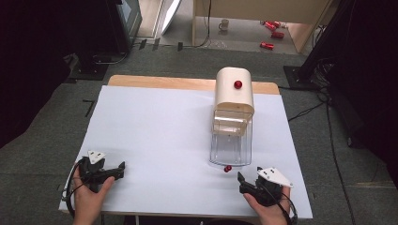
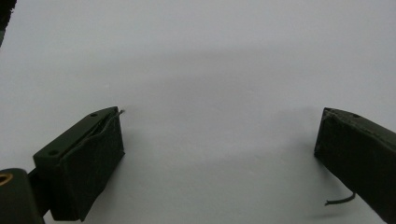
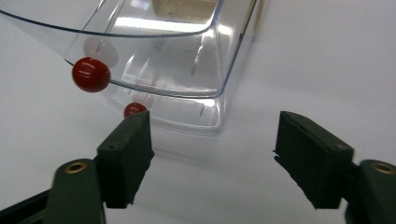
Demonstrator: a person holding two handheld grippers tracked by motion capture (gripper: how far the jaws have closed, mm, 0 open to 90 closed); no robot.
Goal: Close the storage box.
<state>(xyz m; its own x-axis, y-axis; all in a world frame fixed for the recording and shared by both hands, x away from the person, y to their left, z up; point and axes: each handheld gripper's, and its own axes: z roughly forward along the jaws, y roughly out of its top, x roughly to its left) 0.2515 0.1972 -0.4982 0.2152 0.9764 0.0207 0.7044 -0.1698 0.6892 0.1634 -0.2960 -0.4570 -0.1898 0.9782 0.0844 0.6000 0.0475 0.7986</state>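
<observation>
A: Right tool sitting nearest, jaws partly apart, gripping nothing. Left tool resting wide over bare worktop, also holding nothing.

B: Just ahead of the right tool, clear bin lying on the worktop, red knob sticking off its near wall.

A: Looking light, stiff, thin-walled plastic; probably slick and prone to flexing or cracking under hard squeezing.

B: Pinching the knob, then; small, round, glossy, likely slipping unless centred between pads.

A: Farther back, cream housing joining the bin, wearing a second red knob. Likely heavier; sliding rather than lifting seeming wiser.
</observation>
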